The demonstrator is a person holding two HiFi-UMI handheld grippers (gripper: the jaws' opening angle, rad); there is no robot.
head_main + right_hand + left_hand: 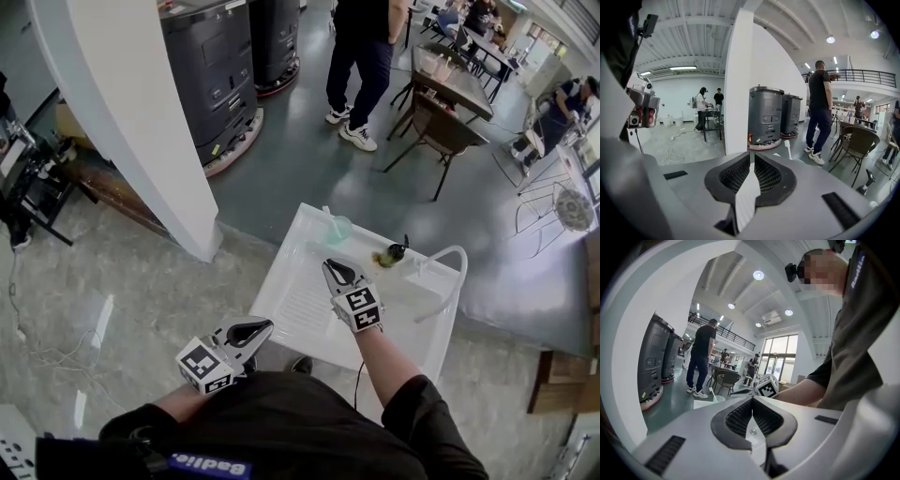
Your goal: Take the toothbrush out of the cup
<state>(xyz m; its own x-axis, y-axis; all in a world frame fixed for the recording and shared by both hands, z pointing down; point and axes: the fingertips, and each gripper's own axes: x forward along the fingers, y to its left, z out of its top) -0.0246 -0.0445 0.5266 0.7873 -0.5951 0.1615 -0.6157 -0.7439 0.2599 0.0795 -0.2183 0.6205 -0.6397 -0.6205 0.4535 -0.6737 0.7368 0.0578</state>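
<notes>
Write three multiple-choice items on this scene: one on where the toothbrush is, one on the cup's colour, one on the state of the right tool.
1. Where is the toothbrush?
A. Standing in the cup on the white table
B. Lying on the floor
C. On a chair

2. What colour is the cup?
A. Red
B. Pale translucent green
C. Black

3. How is the right tool?
A. Clamped on the toothbrush
B. Wide open round the cup
C. Shut and empty, over the table, short of the cup

Answers:
1 A: the head view shows its white handle rising out of the cup.
2 B: the cup shows as see-through green against the white table.
3 C: the right gripper view shows the jaws together with nothing between them, and the cup lies beyond their tips.
</notes>
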